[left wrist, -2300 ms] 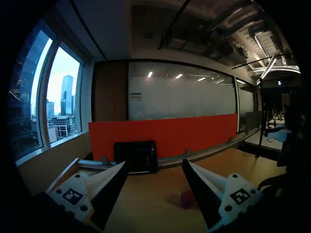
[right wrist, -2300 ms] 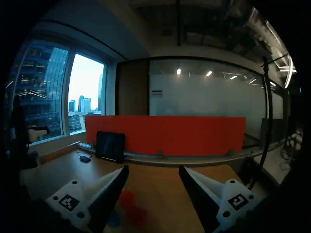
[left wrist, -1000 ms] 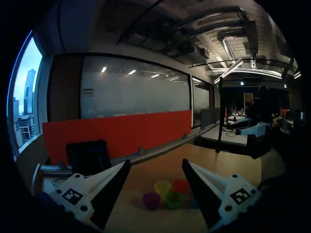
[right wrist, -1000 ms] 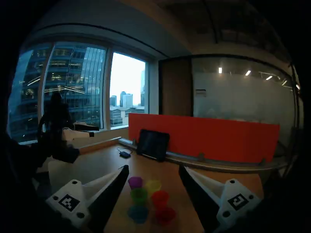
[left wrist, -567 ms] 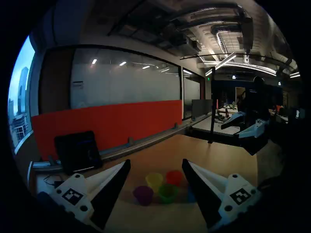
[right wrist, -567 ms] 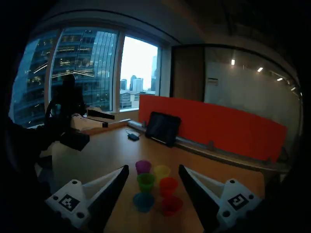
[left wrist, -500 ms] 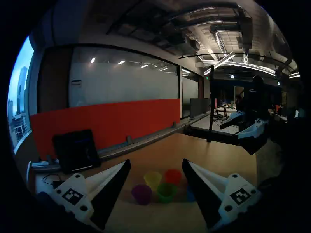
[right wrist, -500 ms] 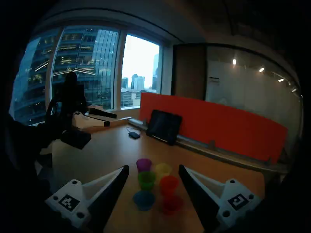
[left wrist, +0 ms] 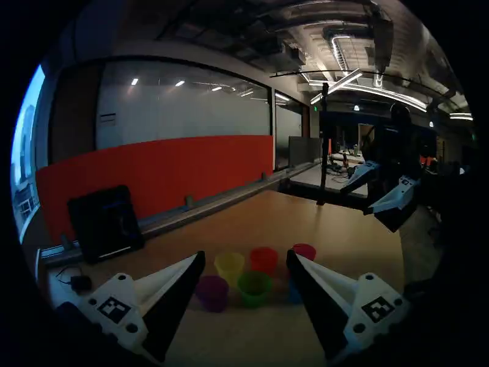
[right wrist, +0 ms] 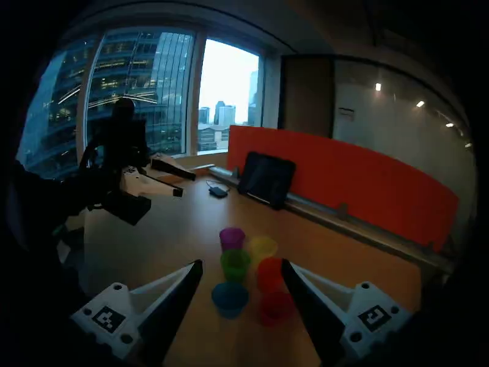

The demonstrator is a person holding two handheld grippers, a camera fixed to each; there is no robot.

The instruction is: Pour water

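Several small coloured cups stand clustered on the wooden table (left wrist: 348, 235): purple (left wrist: 212, 292), yellow (left wrist: 229, 266), green (left wrist: 254, 287), orange-red (left wrist: 263, 259) and red (left wrist: 304, 251). My left gripper (left wrist: 243, 254) hangs open just short of them, holding nothing. In the right gripper view the same cluster shows purple (right wrist: 231, 237), yellow (right wrist: 263, 247), green (right wrist: 235, 263), blue (right wrist: 230, 298) and red (right wrist: 275, 306) cups, with my right gripper (right wrist: 240, 263) open above the near ones. I cannot tell what the cups hold. Each gripper faces the other across the cups: right gripper (left wrist: 356, 203), left gripper (right wrist: 189, 186).
A black tablet (left wrist: 104, 223) (right wrist: 267, 172) leans against the orange partition (left wrist: 159, 171) at the table's back edge. A small dark device on a cable (right wrist: 217, 191) lies near it. Tall windows (right wrist: 140, 92) stand behind the person holding the grippers.
Both grippers have swung inward toward the cup cluster and come closer, so the cups sit larger between the fingers. Each gripper has come into the other's view. Both stay open.
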